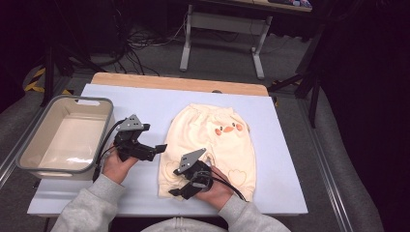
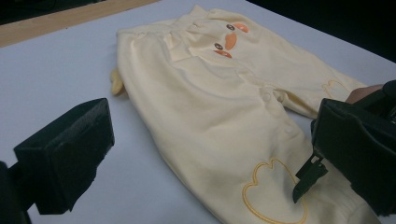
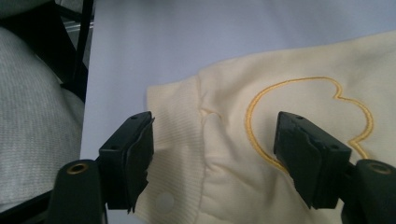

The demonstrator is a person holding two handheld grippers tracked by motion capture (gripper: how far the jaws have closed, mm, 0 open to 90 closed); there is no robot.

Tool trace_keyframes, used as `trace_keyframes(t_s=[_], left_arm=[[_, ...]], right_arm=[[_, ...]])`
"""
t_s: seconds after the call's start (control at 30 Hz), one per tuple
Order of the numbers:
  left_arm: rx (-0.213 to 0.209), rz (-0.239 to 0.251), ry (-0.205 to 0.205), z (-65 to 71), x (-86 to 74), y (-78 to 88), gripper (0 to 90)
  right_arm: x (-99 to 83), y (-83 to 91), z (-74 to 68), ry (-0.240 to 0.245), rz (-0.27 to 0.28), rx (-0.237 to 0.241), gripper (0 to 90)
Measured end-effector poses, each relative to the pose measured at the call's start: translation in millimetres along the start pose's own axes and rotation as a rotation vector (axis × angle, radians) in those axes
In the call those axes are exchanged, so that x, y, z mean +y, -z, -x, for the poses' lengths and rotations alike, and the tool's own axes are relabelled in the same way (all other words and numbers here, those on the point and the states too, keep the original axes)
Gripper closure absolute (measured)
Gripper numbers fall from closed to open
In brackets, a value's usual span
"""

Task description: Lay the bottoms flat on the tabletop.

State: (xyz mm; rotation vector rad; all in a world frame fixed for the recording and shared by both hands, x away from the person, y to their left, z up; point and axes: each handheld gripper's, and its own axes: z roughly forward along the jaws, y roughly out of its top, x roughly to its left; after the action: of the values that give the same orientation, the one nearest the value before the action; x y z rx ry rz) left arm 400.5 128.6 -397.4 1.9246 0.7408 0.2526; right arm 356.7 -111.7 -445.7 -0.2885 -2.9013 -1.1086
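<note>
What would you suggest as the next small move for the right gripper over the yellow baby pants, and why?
Probably lower the right gripper a little further and close it on the ribbed cuff of the yellow pants. Its jaws stand open astride the cuff's edge, one over the cuff and one by the embroidered outline, with no pad pressing the fabric yet. The left gripper waits open beside the pants.

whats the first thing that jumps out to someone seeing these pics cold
The cream baby trousers with an orange duck face lie flat mid-table on the white sheet. The right tongs straddle the near ribbed cuff, jaws apart; the left tongs hover open beside it. A grey bin sits at the left edge.
</note>
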Motion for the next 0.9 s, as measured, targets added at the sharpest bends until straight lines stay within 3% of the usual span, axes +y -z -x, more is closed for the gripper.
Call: trace_keyframes(t_s=[0.2,0.23,0.33,0.37,0.4,0.43,0.5,0.53,0.7,0.9], left_arm=[[-0.004,0.002,0.017,-1.7,-1.0,-0.5,0.0],[-0.004,0.008,0.02,-2.7,-0.9,0.4,0.0],[-0.003,0.02,0.026,-3.9,-0.9,1.4,0.0],[-0.007,0.02,0.032,-3.9,-0.9,1.5,0.0],[-0.01,0.022,0.035,-4.1,-1.0,1.5,0.0],[-0.006,0.022,0.039,-4.3,-1.1,1.2,0.0],[-0.003,0.024,0.035,-4.9,-0.9,0.8,0.0],[0.004,0.022,0.045,-5.2,-0.3,0.1,0.0],[0.002,0.03,0.069,-11.0,4.7,-4.4,0.3],[0.035,-0.001,0.108,-20.7,10.7,-18.2,1.4]], right_arm=[[-1.1,-2.7,-1.1,0.004,-0.031,-0.01,31.8],[-1.6,-3.7,-3.3,0.027,-0.037,-0.046,35.2],[-1.8,-4.3,-6.2,0.019,-0.034,-0.064,38.6],[-2.7,-3.1,-4.3,0.043,-0.042,-0.086,41.5],[-2.9,-3.1,-5.1,0.028,-0.036,-0.089,43.7],[-3.6,-2.3,-5.1,0.006,-0.029,-0.112,51.5],[-3.9,-1.6,-4.5,0.004,-0.029,-0.118,54.6],[-4.0,-0.9,-5.1,-0.032,-0.027,-0.138,62.4],[-2.1,1.1,-8.9,-0.055,-0.037,-0.168,83.4],[-2.3,7.7,-10.1,-0.07,-0.002,-0.155,84.3]])
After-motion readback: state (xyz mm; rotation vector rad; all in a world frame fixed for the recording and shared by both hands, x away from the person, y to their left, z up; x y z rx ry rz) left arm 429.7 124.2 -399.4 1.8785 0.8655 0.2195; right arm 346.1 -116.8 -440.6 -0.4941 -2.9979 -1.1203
